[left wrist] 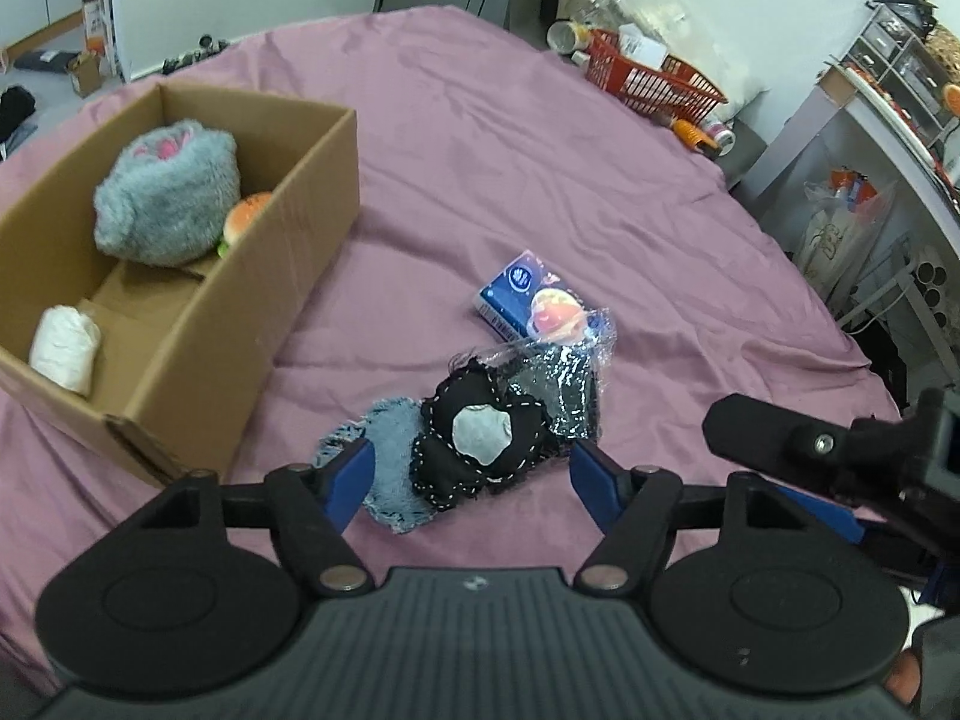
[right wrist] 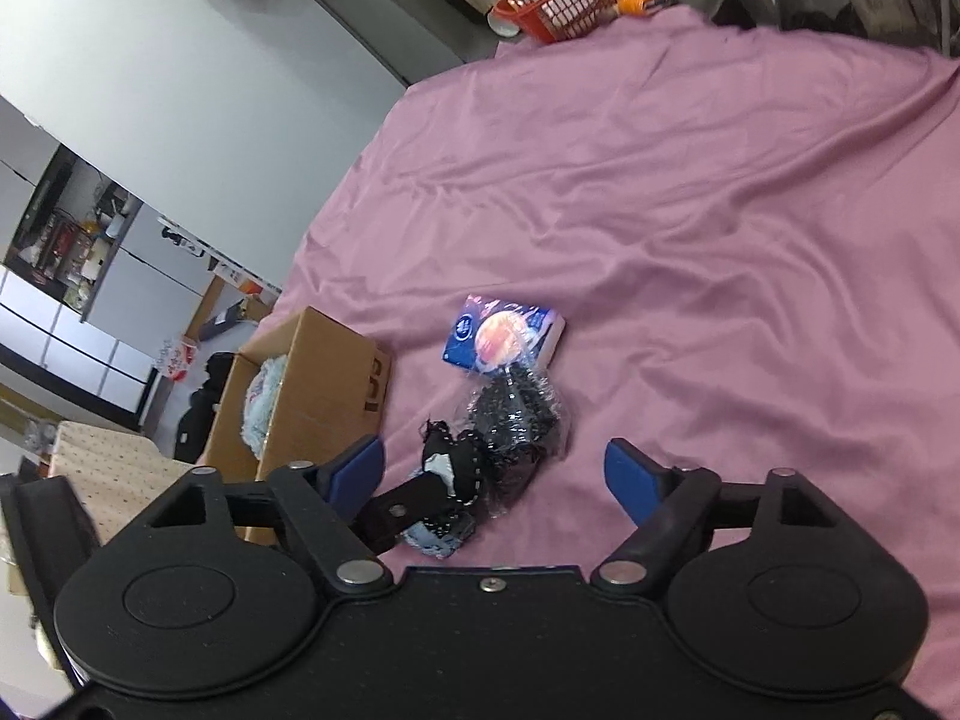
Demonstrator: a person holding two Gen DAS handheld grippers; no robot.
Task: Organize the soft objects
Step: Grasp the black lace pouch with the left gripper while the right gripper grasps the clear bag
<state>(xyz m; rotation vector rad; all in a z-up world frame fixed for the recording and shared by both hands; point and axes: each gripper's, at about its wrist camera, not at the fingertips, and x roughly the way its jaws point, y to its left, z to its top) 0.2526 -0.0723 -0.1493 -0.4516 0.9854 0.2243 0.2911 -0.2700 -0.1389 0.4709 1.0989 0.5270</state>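
A pink sheet (left wrist: 540,138) covered the bed, and the cardboard box (left wrist: 252,324) on it served as the landmark. Inside the box lay a grey plush toy (left wrist: 168,198), a small burger toy (left wrist: 243,222) against the box's inner wall just beside the plush, and a white bundle (left wrist: 66,348) at the box's near end.

Out on the sheet, to the right of the box and apart from it, lay a small heap of soft things. A black stitched pouch (left wrist: 480,444) with a pale patch rested partly on a frayed blue cloth (left wrist: 384,462). Touching the pouch on the side away from the box was a clear plastic bag (left wrist: 558,384) holding something dark. Beyond that lay a blue tissue pack (left wrist: 516,294), with a round orange toy (left wrist: 555,312) resting on it.

The left gripper (left wrist: 471,468) hung low over the pouch, its jaws released, one blue pad over the frayed cloth and the other beside the pouch; neither pressed on it. The right gripper (right wrist: 501,474) pointed at the same heap from the side away from the box, its jaws also released and holding nothing, with the plastic bag lying between and beyond its pads. A red basket (left wrist: 654,84) stood at the far edge of the bed, well apart from the box.
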